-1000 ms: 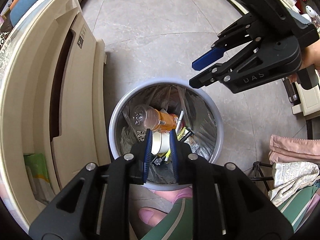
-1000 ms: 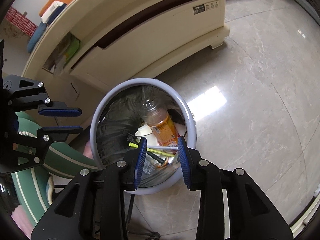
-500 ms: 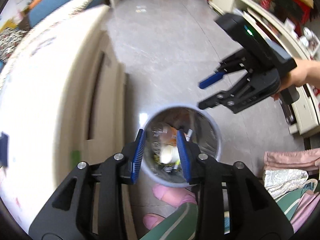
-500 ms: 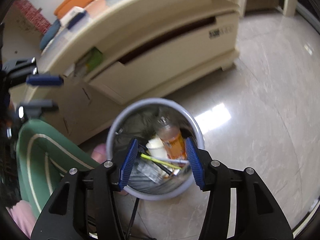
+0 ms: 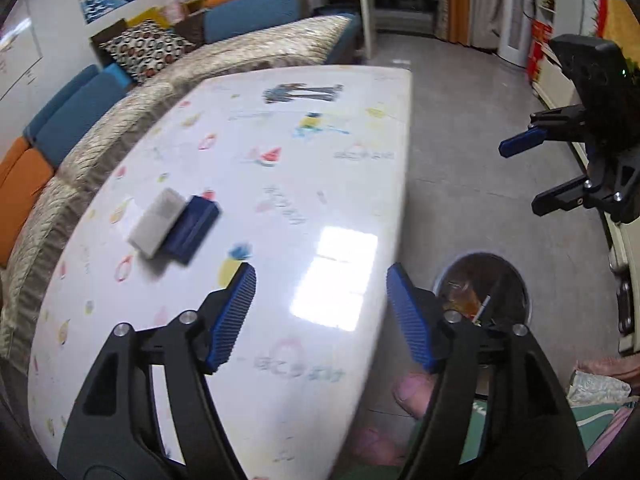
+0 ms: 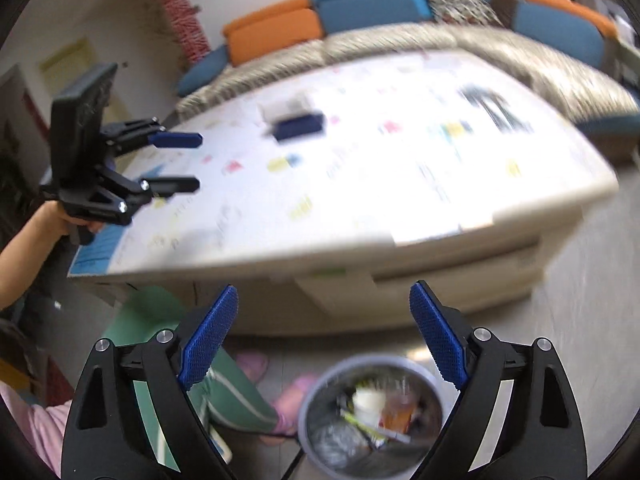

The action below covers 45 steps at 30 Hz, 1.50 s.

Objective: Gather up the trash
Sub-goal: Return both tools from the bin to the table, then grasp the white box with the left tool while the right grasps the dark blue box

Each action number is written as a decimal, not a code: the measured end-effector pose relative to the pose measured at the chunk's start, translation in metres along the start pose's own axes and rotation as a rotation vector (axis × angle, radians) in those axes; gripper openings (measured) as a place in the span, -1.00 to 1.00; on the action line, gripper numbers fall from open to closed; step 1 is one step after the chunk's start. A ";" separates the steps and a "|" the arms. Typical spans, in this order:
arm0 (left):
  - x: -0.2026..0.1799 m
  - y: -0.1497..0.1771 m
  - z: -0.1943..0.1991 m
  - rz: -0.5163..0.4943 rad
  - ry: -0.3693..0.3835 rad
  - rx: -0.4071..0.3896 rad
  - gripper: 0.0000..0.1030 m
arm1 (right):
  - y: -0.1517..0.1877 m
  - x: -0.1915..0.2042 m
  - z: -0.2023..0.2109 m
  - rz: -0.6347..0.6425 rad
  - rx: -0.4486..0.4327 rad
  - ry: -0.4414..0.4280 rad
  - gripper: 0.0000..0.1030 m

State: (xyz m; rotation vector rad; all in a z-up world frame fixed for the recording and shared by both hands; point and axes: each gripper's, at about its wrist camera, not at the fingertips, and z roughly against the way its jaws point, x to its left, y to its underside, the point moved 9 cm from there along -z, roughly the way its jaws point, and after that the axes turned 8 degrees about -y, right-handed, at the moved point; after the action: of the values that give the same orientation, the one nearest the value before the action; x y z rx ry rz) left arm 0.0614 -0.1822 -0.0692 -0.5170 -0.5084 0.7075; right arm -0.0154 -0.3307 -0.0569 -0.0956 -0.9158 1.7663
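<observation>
The grey trash bin [image 5: 520, 280] stands on the floor beside the white table [image 5: 280, 184]; it holds a bottle, a cup and other trash, and shows low in the right wrist view [image 6: 312, 408]. My left gripper [image 5: 320, 316] is open and empty, high over the table's near edge. My right gripper [image 6: 320, 336] is open and empty above the bin; it also shows at the right edge of the left wrist view [image 5: 528, 176]. The left gripper shows at the left of the right wrist view [image 6: 188, 162].
A dark blue box [image 5: 192, 228] and a white box [image 5: 156, 220] lie side by side on the table. A sofa [image 5: 120, 96] with blue and orange cushions runs behind it. The person's legs and pink slippers [image 6: 252, 364] are next to the bin.
Both grippers have risen from just above the bin to table height and tilted up. Both have opened wider. The table top is now in view.
</observation>
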 end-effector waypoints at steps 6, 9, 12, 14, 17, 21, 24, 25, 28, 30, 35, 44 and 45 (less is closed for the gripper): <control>0.054 0.006 0.001 0.065 -0.065 -0.002 0.47 | -0.063 0.027 -0.027 0.103 0.007 -0.034 0.73; 0.070 0.009 -0.004 0.077 -0.081 0.001 0.52 | -0.084 0.035 -0.048 0.151 0.028 -0.045 0.73; 0.088 0.012 -0.014 0.073 -0.107 0.012 0.63 | -0.102 0.036 -0.072 0.182 0.049 -0.059 0.73; 0.101 0.014 -0.023 0.072 -0.121 0.017 0.74 | -0.111 0.034 -0.090 0.201 0.071 -0.060 0.73; 0.121 0.015 -0.037 0.089 -0.143 0.021 0.84 | -0.124 0.030 -0.117 0.245 0.111 -0.056 0.73; 0.151 0.015 -0.062 0.083 -0.190 0.032 0.87 | -0.142 0.025 -0.149 0.303 0.150 -0.055 0.73; 0.173 0.011 -0.082 0.090 -0.193 0.047 0.87 | -0.157 0.021 -0.171 0.360 0.163 -0.066 0.73; 0.178 0.009 -0.089 0.094 -0.181 0.051 0.87 | -0.162 0.020 -0.178 0.375 0.162 -0.071 0.73; 0.190 0.003 -0.109 0.093 -0.162 0.051 0.87 | -0.177 0.014 -0.199 0.389 0.168 -0.097 0.73; 0.197 0.001 -0.121 0.090 -0.158 0.053 0.87 | -0.183 0.012 -0.210 0.381 0.178 -0.120 0.73; 0.201 0.003 -0.153 0.094 -0.067 0.075 0.87 | -0.189 0.003 -0.243 0.410 0.237 -0.150 0.73; 0.206 0.005 -0.185 0.102 0.055 0.062 0.87 | -0.195 -0.011 -0.280 0.478 0.296 -0.163 0.73; 0.207 0.004 -0.186 0.102 0.059 0.058 0.87 | -0.196 -0.012 -0.282 0.481 0.299 -0.166 0.73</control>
State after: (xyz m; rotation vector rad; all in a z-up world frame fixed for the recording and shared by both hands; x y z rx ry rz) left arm 0.3050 -0.0820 -0.1595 -0.5104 -0.4067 0.7999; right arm 0.2772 -0.1693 -0.1376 0.0294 -0.7745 2.3707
